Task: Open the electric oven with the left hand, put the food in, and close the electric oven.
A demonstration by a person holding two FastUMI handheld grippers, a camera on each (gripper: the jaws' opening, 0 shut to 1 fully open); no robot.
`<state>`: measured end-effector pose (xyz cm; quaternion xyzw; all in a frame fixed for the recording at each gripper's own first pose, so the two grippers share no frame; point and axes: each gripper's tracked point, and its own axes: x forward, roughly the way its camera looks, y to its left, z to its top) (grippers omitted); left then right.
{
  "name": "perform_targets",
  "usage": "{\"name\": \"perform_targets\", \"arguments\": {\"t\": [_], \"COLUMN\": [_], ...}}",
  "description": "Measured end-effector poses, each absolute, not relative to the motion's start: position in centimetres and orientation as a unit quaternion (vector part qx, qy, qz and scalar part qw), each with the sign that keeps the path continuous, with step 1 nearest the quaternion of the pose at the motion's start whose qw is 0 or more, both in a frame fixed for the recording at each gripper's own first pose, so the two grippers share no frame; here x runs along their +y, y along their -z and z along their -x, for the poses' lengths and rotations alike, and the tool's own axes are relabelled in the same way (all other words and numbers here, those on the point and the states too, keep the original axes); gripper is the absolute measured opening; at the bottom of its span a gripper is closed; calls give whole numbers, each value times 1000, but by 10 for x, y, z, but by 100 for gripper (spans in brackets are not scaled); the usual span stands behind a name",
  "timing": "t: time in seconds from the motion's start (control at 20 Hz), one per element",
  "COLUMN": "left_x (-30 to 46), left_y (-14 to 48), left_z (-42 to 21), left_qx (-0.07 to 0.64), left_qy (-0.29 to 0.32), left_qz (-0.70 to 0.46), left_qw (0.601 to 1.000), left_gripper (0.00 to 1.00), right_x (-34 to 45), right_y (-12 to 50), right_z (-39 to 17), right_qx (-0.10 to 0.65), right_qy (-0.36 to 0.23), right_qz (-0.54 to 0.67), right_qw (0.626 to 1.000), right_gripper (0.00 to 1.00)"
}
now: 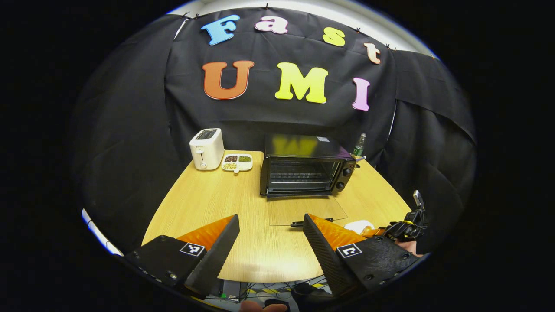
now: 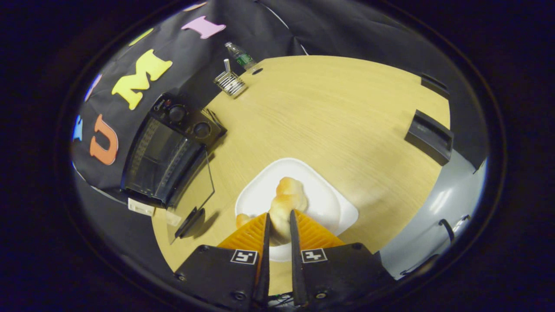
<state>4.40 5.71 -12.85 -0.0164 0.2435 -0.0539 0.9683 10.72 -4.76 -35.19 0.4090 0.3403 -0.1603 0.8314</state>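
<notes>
The black electric oven (image 1: 305, 167) stands at the back of the wooden table, its glass door (image 1: 305, 210) folded down flat in front of it. My left gripper (image 1: 271, 225) hangs open over the near table, well short of the door. In the right gripper view the oven (image 2: 167, 149) lies to the left with its door (image 2: 195, 190) down. My right gripper (image 2: 279, 219) is shut on a golden bread roll (image 2: 286, 201) over a white plate (image 2: 329, 203). The right gripper (image 1: 405, 229) and the plate (image 1: 359, 225) appear low right in the left gripper view.
A white toaster (image 1: 207, 148) and a divided snack dish (image 1: 237, 162) sit left of the oven. A green bottle (image 1: 359, 145) stands behind its right side. A small metal rack (image 2: 230, 82) and the bottle (image 2: 240, 55) are at the table's far edge. Black brackets (image 2: 429, 136) line the right edge.
</notes>
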Motion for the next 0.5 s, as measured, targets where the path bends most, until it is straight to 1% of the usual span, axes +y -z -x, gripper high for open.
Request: {"name": "perform_targets", "arguments": {"t": [0.25,0.3,0.35,0.5], "left_x": [55,57,59,74], "left_y": [132,131,130,127], "left_z": [-42,-42,-40,-36], "left_qx": [248,247,248,245], "left_qy": [65,65,65,48], "left_qz": [15,14,13,9], "left_qw": [967,967,967,968], "left_gripper": [95,95,95,95], "right_x": [-32,-27,-22,2], "right_y": [300,291,281,254], "right_z": [-103,-105,-111,-138], "right_qx": [292,283,272,243], "right_qy": [141,137,131,106], "right_qz": [-486,-496,-504,-521], "right_qw": [811,810,809,811], "right_gripper": [21,22,21,21]}}
